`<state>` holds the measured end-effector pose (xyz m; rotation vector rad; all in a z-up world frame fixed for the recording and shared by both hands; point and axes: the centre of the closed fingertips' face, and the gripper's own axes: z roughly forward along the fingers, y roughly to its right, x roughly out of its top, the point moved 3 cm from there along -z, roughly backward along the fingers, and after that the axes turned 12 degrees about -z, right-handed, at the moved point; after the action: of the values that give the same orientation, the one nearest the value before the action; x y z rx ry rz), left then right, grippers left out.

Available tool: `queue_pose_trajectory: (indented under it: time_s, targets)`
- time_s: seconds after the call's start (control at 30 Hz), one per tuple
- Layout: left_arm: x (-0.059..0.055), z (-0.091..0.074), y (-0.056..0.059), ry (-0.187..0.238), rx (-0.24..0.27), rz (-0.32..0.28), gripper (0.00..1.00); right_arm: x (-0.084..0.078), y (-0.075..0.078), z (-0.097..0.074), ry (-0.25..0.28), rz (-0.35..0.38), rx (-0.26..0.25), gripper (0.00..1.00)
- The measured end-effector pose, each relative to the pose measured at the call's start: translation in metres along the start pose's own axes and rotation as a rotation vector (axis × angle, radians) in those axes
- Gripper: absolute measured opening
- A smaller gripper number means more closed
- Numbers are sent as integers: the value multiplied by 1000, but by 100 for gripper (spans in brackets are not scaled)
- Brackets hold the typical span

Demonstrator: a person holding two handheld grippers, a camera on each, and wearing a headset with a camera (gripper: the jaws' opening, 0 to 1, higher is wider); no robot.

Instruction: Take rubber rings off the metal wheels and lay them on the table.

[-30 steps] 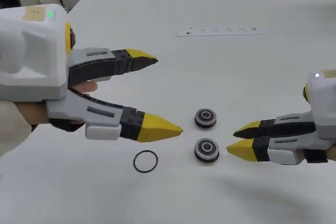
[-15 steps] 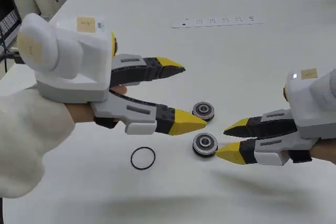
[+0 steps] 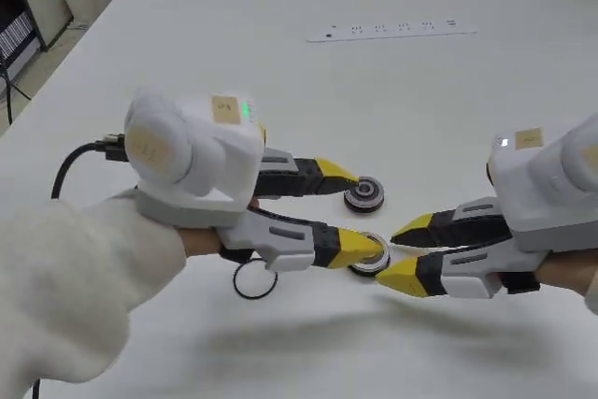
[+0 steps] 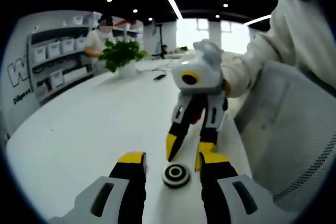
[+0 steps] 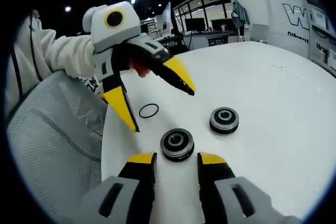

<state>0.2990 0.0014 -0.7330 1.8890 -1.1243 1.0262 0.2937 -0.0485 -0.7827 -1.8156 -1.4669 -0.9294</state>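
Observation:
Two metal wheels with black rubber rings lie on the white table. The near wheel sits between both grippers. My left gripper is open, its lower jaw touching or just over this wheel. From the other side, my right gripper is open with its tips right at the wheel. The far wheel lies free, just beyond. One loose black rubber ring lies flat, partly hidden under the left gripper.
A white power strip lies far back on the table. A black cable trails from the left gripper. A grey mesh chair back stands at the table's near edge. A potted plant sits far down the table.
The left gripper has come down and moved right, its lower jaw reaching the near wheel. The right gripper has edged left toward the same wheel. The head camera has shifted.

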Motion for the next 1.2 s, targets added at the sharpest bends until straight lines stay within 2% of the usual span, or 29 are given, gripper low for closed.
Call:
queue_pose_trajectory:
  time_s: [0.17,0.3,0.4,0.8,1.0,1.07,1.2]
  targets:
    - [-15,10,-2,-33,8,-22,35,-1,0,3,-7,-3,6,28]
    - [-26,15,-6,-59,36,-34,33,0,1,4,-5,-12,6,27]
    - [-32,18,-4,-77,36,-24,32,-3,1,5,-13,-17,2,26]
    - [-36,19,-3,-72,29,-52,19,-4,2,5,-12,-33,-2,20]
    - [-36,20,-4,-59,31,-66,16,-5,3,5,-15,-45,-1,16]
    - [-36,19,-6,-56,43,-74,14,-5,4,5,-18,-71,-3,15]
    - [-36,18,-3,-55,36,-68,14,-6,4,4,-20,-75,0,14]
